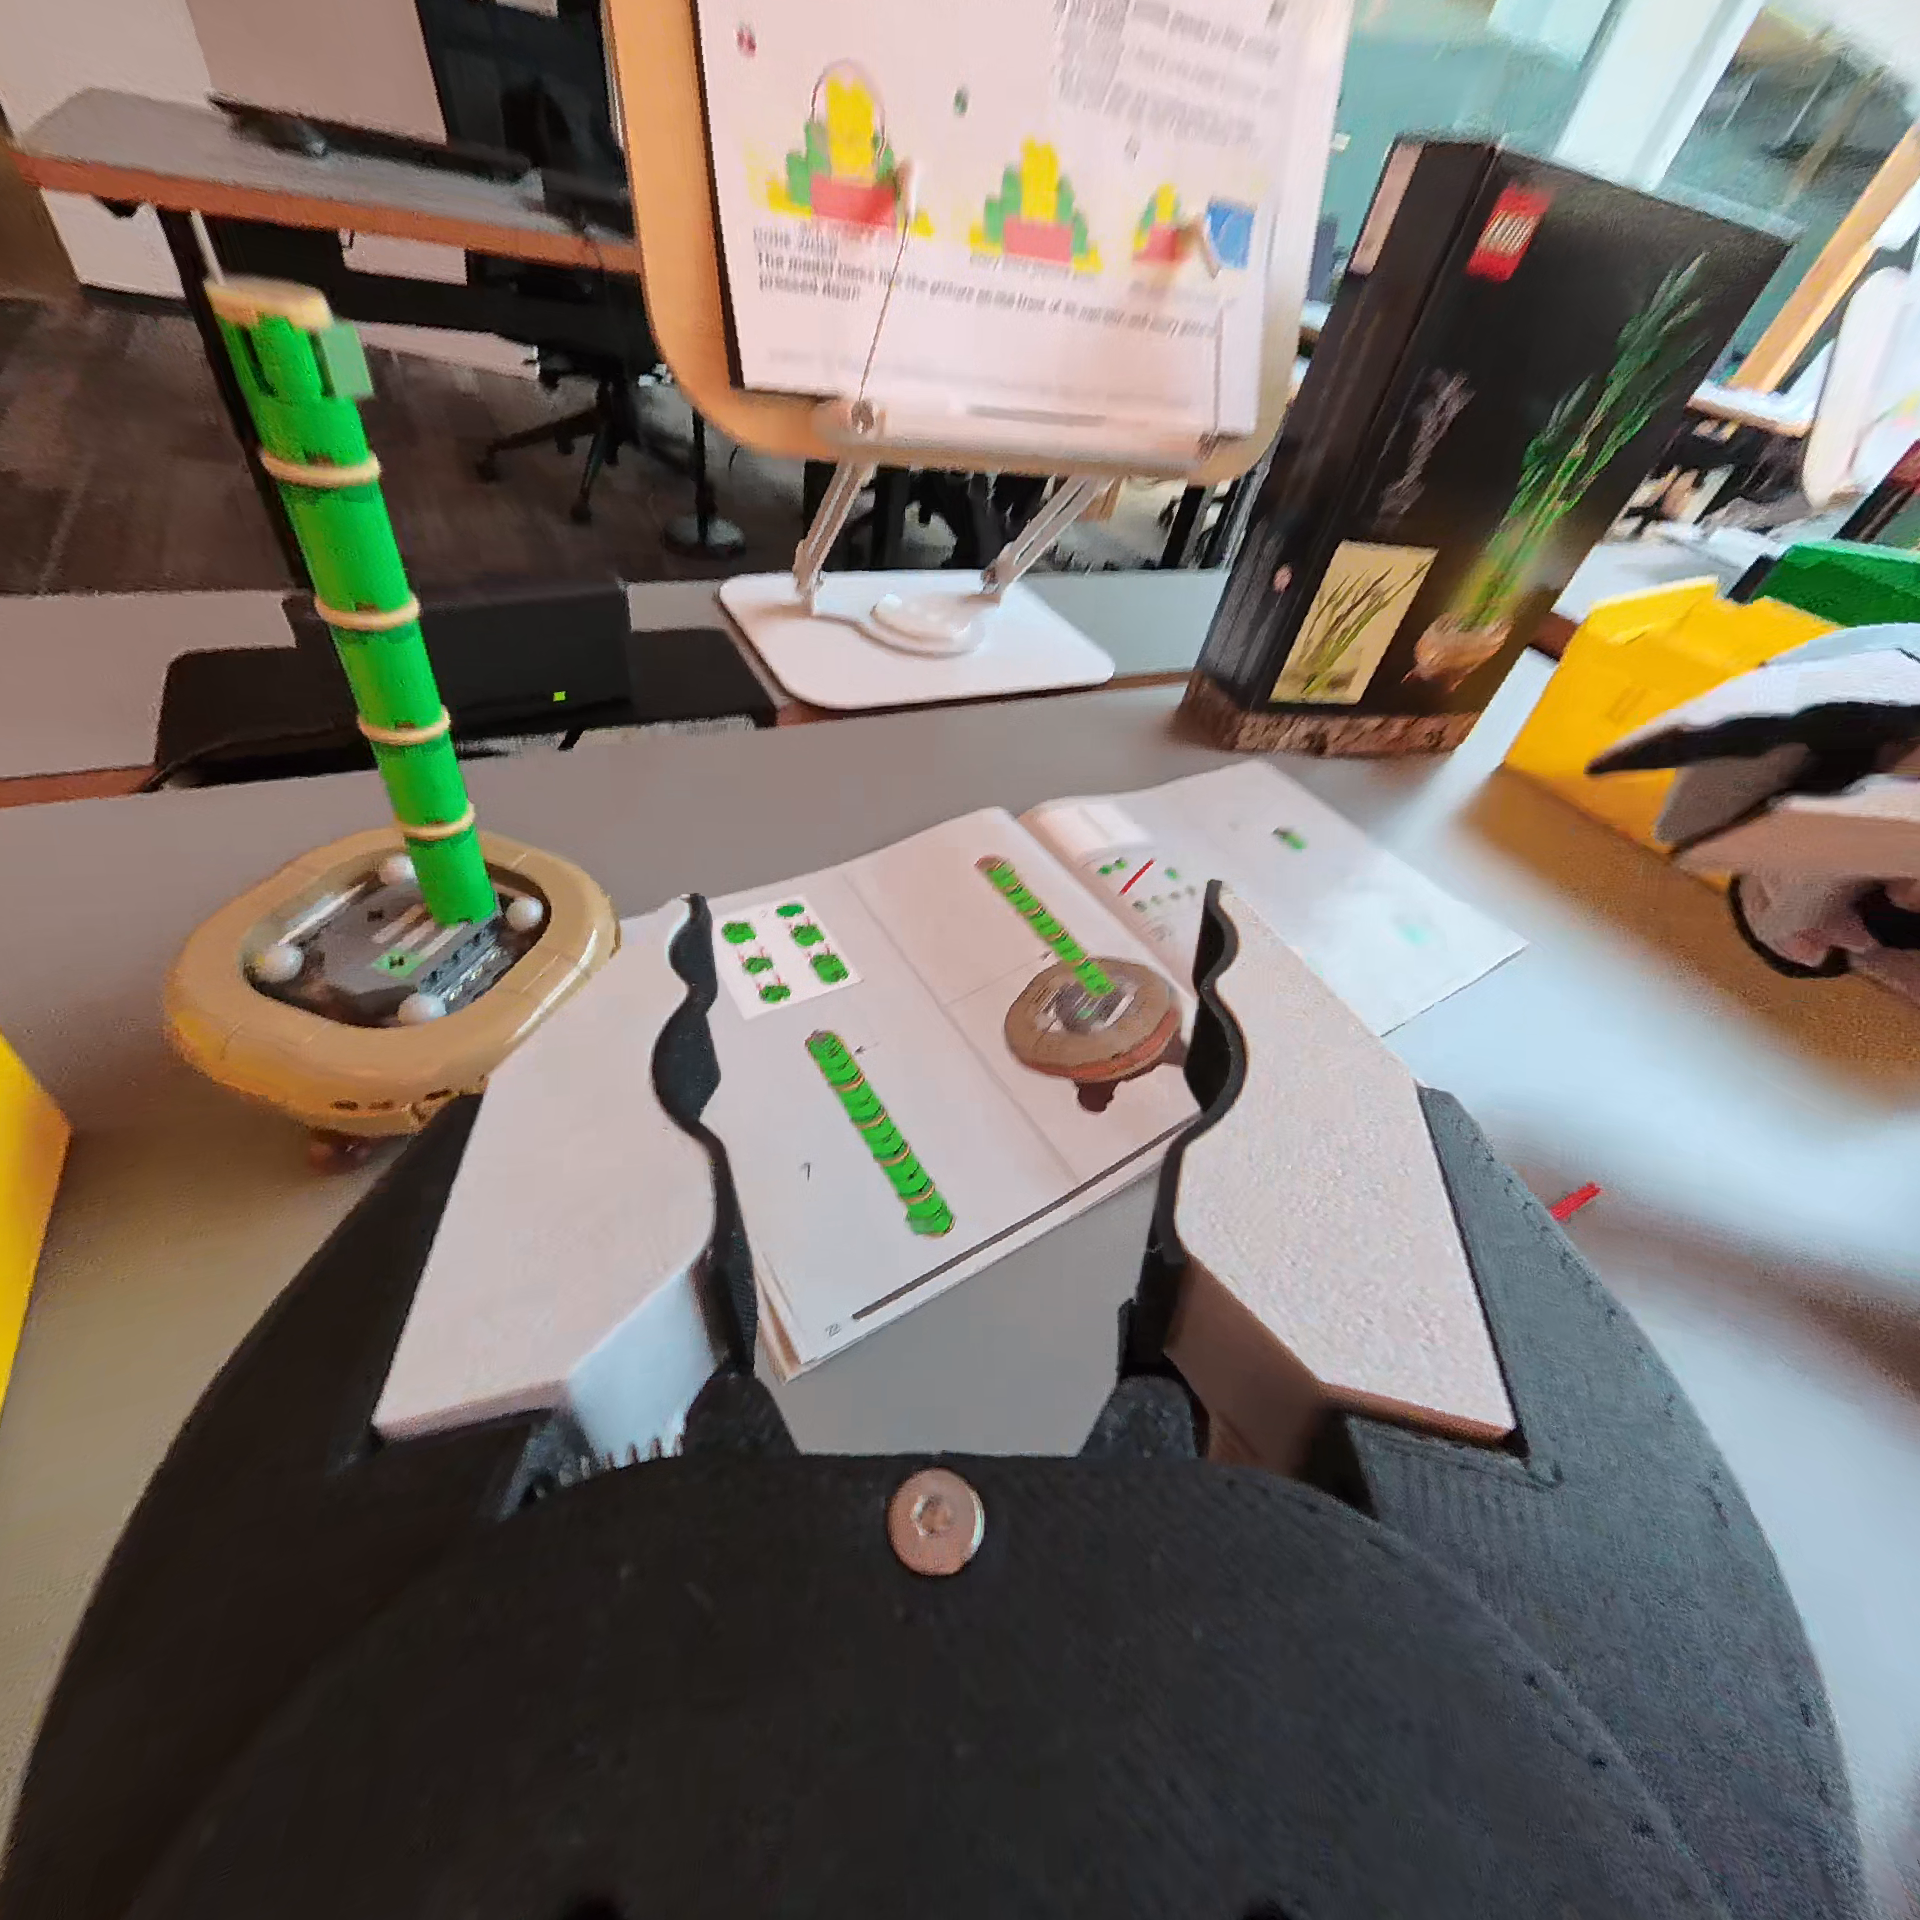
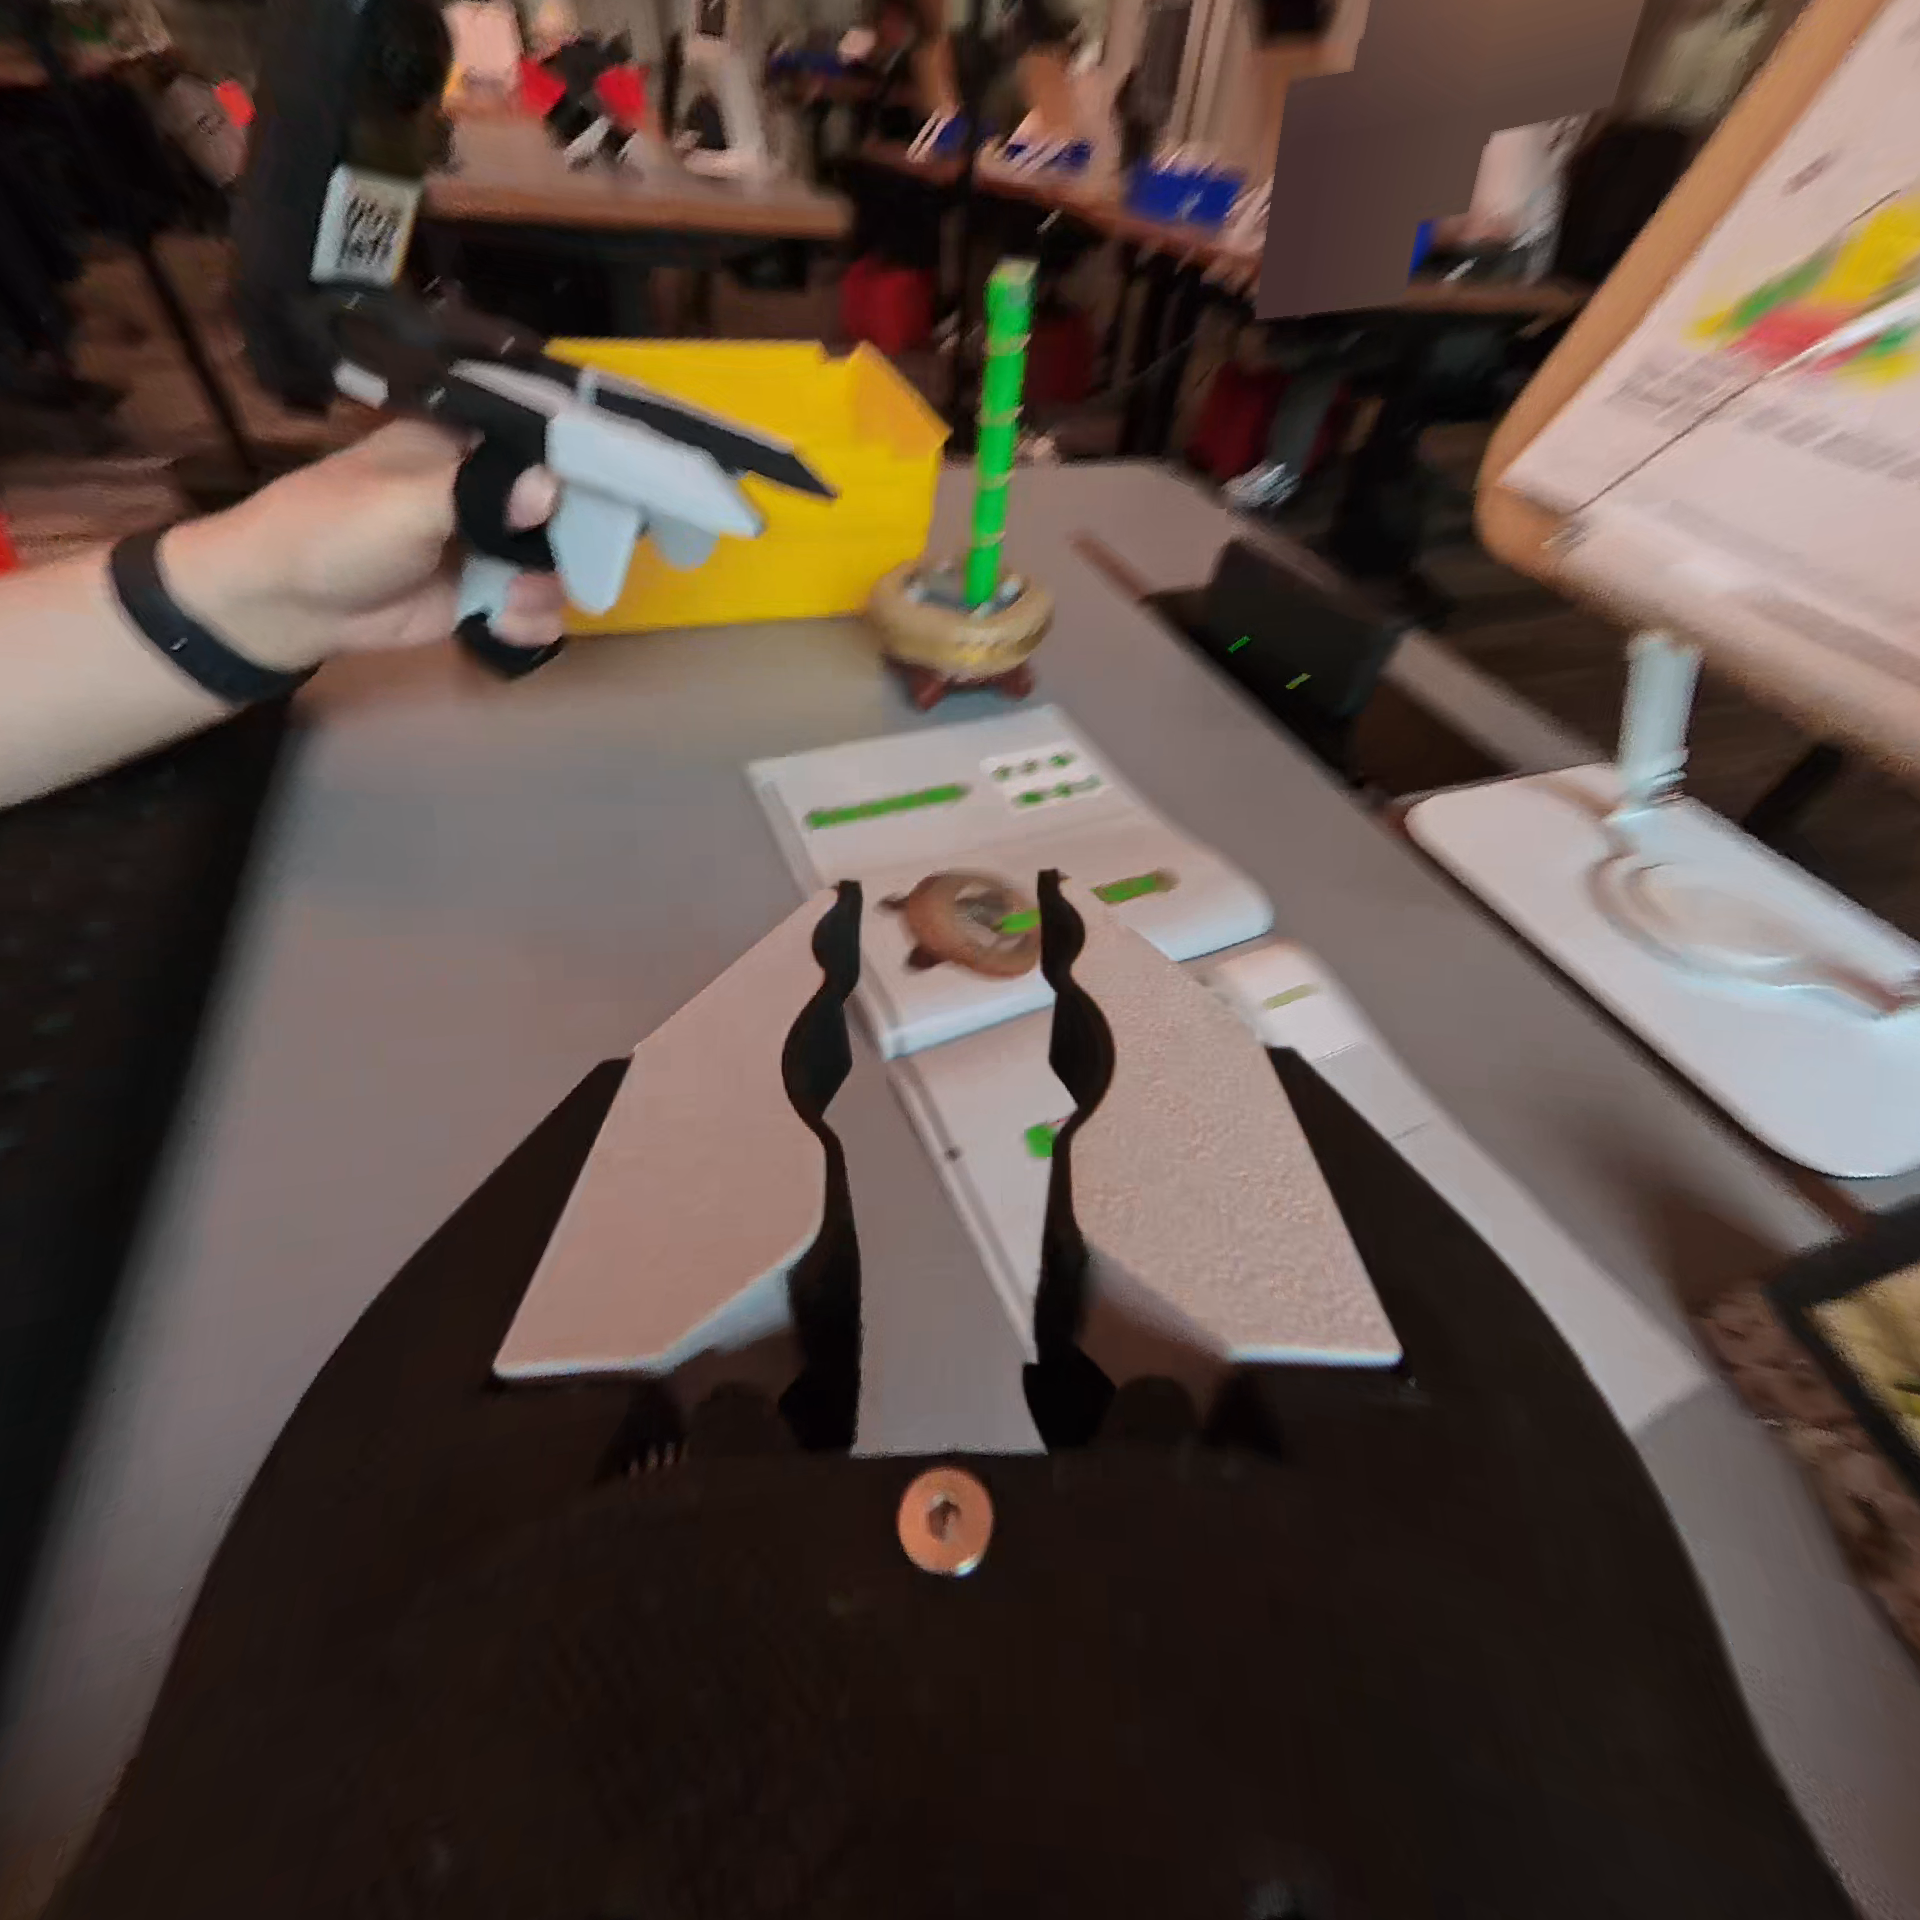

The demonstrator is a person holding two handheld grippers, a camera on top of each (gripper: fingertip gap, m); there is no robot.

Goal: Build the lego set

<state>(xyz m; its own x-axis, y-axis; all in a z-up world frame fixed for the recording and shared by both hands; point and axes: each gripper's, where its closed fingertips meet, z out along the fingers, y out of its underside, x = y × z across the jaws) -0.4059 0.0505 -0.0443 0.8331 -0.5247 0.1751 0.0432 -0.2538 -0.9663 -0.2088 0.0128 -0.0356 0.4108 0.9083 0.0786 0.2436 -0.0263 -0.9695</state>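
Count, per both views:

- Tongs: 2 sets. Left tongs (image 1: 951,914), right tongs (image 2: 948,894). Each w/ 2 fingers, gap between, nothing in either.
- Hand: 1 clearly seen (image 2: 343,551), on the far-left tongs' grip, w/ 1 dark wristband (image 2: 182,623).
- Lego model: 1. One tan pot (image 1: 390,997) carrying 1 green stalk (image 1: 364,613); 4 tan rings along the stalk plus 1 tan cap on top; 4 pale round knobs in the pot.
- Instruction booklet (image 1: 966,1081): 1, open, mid surface.
- Set box (image 1: 1475,457): 1, black, far right.
- Yellow bins: 2 in left wrist view, one (image 1: 1652,675) far right, one (image 1: 26,1174) at left edge.
- Stand w/ printed sheet (image 1: 987,208): 1, far centre.
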